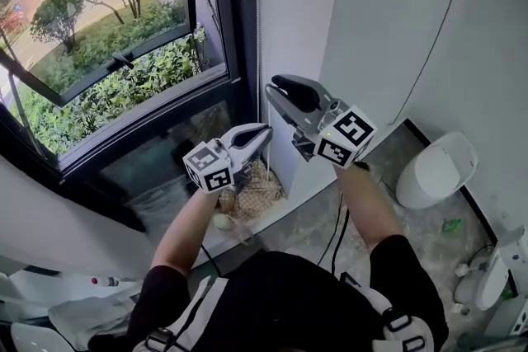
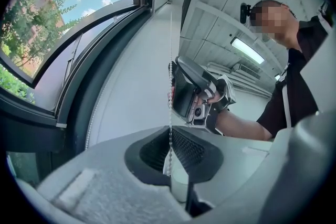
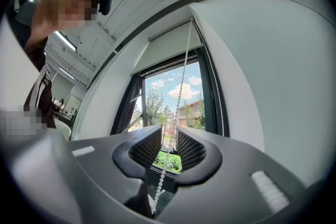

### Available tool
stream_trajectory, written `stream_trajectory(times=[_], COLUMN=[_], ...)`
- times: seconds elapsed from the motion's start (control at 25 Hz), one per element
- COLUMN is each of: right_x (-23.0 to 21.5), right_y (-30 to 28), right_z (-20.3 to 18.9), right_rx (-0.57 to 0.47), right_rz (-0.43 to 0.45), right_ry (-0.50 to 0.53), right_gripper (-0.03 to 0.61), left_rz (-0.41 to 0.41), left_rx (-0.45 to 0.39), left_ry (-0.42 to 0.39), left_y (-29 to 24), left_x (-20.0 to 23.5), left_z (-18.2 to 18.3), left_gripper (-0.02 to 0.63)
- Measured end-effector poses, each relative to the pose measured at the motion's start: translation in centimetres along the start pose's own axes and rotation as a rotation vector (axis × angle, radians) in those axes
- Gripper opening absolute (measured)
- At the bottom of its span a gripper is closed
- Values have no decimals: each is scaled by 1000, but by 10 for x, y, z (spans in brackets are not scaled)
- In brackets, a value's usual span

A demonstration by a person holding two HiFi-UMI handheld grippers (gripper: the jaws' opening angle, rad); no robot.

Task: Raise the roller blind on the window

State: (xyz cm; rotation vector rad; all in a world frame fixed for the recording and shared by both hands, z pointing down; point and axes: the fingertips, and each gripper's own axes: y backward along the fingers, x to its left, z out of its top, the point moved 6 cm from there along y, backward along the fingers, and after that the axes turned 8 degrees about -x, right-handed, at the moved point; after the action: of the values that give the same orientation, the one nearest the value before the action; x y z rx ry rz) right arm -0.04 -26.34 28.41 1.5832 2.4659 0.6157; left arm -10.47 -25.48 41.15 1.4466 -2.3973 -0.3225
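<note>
A white bead chain (image 2: 170, 60) hangs beside the dark window frame (image 1: 239, 29). My left gripper (image 2: 169, 153) is shut on that chain, which runs straight down into its closed jaws. In the head view the left gripper (image 1: 264, 132) sits lower, and the right gripper (image 1: 272, 88) is above it, by the white pillar. The right gripper (image 3: 169, 147) is open, with the chain (image 3: 181, 92) passing loose through the gap and the pads clear of it. The blind's pale edge (image 3: 170, 50) sits high at the window's top. The right gripper (image 2: 191, 94) also shows in the left gripper view, beside the chain.
A white wall pillar (image 1: 297, 12) stands right of the window. A woven mat or basket (image 1: 256, 195) lies on the floor under the sill. A white lidded bin (image 1: 436, 169) stands at the right, and a black cable (image 1: 437, 29) runs down the wall.
</note>
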Motion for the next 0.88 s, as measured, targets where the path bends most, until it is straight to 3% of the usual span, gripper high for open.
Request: stream_trajectory(times=[0.28, 0.48, 0.76, 0.88], right_x=[0, -2, -2, 4], right_y=[-9, -10, -4, 6], right_z=[-2, -15, -17, -34], right_rx=[-26, 2, -48, -24], right_rz=[-14, -10, -30, -38], right_ry=[-62, -54, -92, -64], right_gripper=[31, 33, 9, 8], left_rz=[11, 11, 15, 18], left_rx=[1, 2, -13, 47], left_ry=[5, 11, 30, 22], left_y=[5, 5, 6, 8], left_x=[0, 1, 5, 7], left_z=[4, 2, -2, -22], left_gripper=[15, 15, 16, 15])
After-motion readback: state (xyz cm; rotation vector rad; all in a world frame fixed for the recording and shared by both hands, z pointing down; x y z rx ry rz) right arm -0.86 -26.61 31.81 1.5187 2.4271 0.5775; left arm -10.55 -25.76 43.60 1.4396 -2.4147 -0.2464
